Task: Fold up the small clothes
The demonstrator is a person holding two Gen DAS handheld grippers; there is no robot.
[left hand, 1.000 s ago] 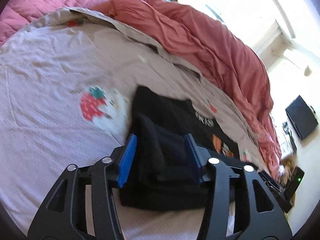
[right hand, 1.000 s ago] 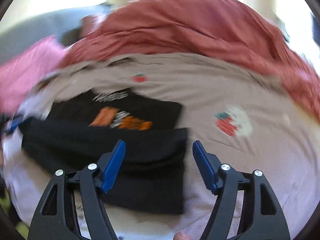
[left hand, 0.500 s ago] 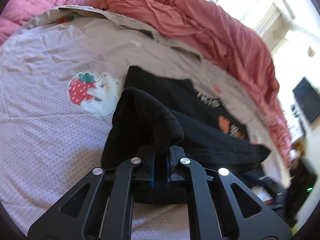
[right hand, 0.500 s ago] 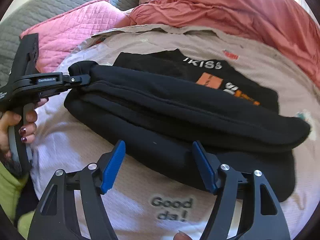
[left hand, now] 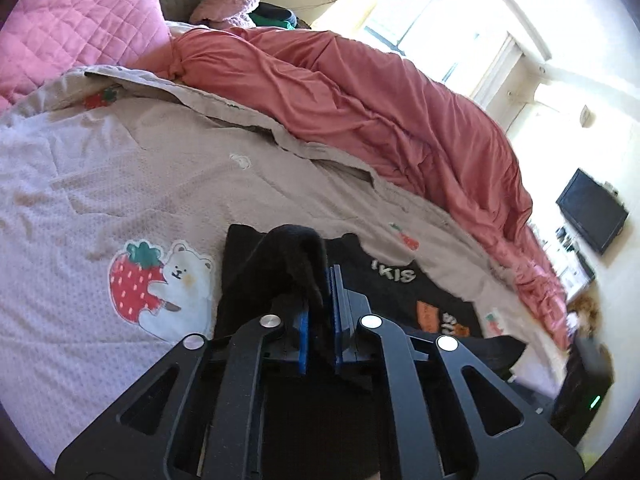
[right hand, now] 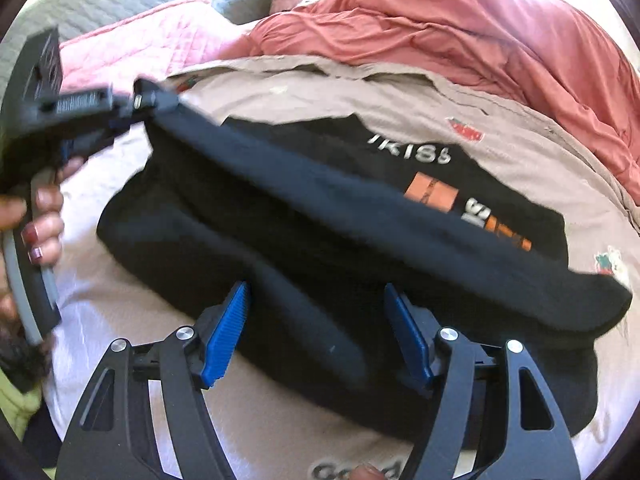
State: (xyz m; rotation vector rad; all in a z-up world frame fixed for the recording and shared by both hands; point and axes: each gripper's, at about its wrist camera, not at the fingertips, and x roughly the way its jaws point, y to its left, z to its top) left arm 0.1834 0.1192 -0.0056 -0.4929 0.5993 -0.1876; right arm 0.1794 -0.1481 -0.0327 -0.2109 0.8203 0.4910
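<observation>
Left gripper (left hand: 320, 312), apart a second ago, has clamped the black garment's (right hand: 320, 240) corner and lifted it off the bedspread (left hand: 120, 184); right gripper (right hand: 316, 332) hovers, fingers apart, so fold is starting.

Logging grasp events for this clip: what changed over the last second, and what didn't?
The left gripper shut its jaws on the black garment and lifted that end. The right gripper moved in over the garment's near edge, jaws open. The garment's printed part stayed flat on the bedspread.
</observation>
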